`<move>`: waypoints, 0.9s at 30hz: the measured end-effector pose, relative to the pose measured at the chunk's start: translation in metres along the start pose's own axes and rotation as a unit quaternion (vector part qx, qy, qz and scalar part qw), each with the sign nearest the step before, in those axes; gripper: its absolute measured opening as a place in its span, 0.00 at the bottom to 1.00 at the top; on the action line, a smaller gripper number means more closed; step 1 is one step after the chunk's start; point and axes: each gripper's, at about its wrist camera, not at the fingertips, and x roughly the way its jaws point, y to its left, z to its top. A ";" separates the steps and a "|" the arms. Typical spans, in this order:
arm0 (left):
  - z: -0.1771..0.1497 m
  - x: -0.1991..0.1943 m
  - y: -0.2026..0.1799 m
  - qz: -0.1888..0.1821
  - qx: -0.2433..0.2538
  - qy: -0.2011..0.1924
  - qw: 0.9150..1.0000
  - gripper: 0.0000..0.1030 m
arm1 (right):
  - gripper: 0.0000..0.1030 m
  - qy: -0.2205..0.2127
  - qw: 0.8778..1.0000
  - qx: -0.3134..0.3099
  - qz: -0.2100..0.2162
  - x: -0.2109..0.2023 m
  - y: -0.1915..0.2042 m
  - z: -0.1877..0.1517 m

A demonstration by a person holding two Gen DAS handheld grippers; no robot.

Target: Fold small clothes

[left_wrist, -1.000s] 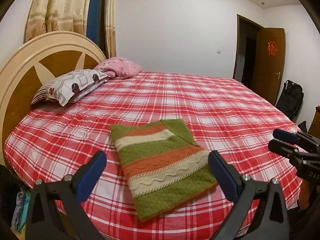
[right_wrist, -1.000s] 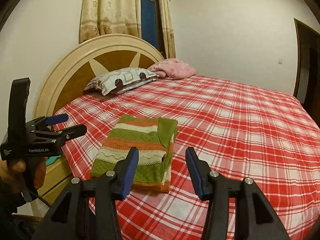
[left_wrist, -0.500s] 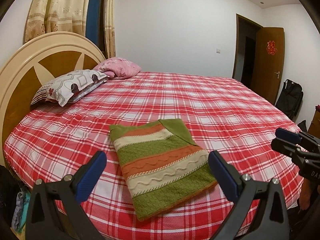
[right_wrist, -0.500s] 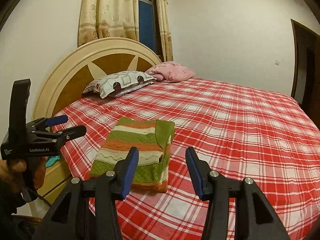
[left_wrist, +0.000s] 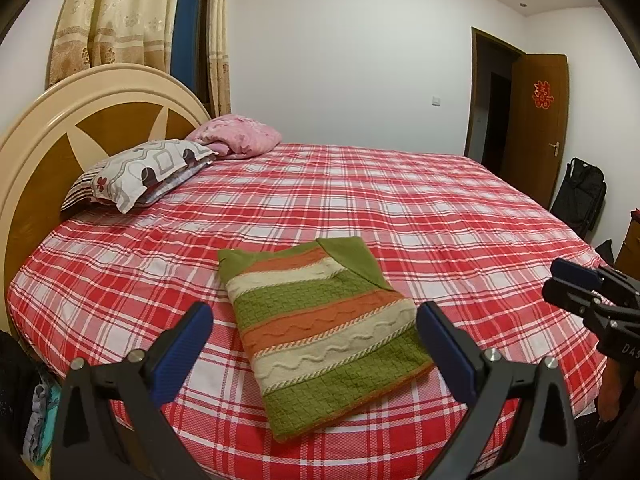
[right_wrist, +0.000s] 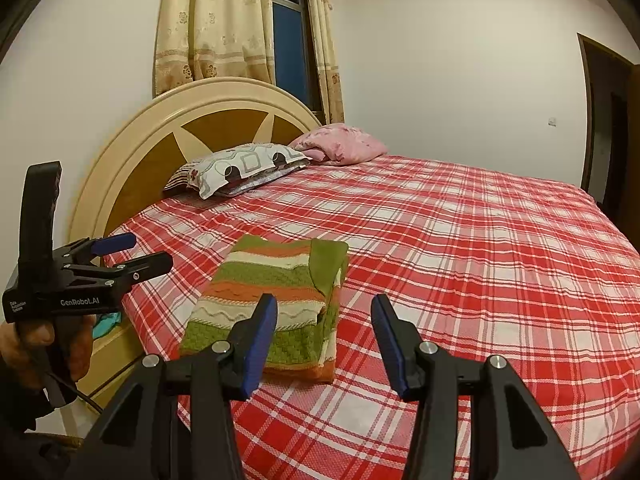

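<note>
A small knitted sweater (left_wrist: 324,332) with green, orange and cream stripes lies folded into a flat rectangle near the front edge of the bed; it also shows in the right wrist view (right_wrist: 276,300). My left gripper (left_wrist: 316,348) is open and empty, held back from the sweater above the bed edge. My right gripper (right_wrist: 324,340) is open and empty, hovering near the sweater's right side. The right gripper shows at the right edge of the left wrist view (left_wrist: 580,292). The left gripper shows at the left of the right wrist view (right_wrist: 132,256).
The bed has a red and white plaid sheet (left_wrist: 400,208) and a round cream and brown headboard (left_wrist: 80,128). A patterned pillow (left_wrist: 148,172) and a pink pillow (left_wrist: 236,136) lie at its head. A brown door (left_wrist: 540,120) and black bag (left_wrist: 580,192) stand far right.
Both grippers have drawn back slightly and tilted up a little. The sweater has not moved and both grippers stay open.
</note>
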 end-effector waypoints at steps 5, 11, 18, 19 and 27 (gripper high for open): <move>0.001 -0.002 -0.001 0.002 0.002 -0.004 1.000 1.00 | 0.49 -0.002 1.000 0.002 0.000 0.000 0.000 -0.001; 0.003 -0.006 -0.003 0.002 0.006 -0.010 1.000 1.00 | 0.49 -0.017 1.000 0.009 -0.003 -0.005 -0.002 0.000; 0.007 -0.009 -0.006 0.006 0.017 -0.010 1.000 1.00 | 0.49 -0.031 0.999 0.014 -0.004 -0.010 -0.005 0.001; 0.007 -0.011 -0.007 0.011 0.018 -0.016 1.000 1.00 | 0.49 -0.032 0.999 0.014 -0.006 -0.010 -0.004 0.001; 0.012 -0.022 -0.010 0.012 0.017 -0.040 0.999 1.00 | 0.49 -0.038 0.999 0.002 -0.011 -0.013 0.002 -0.001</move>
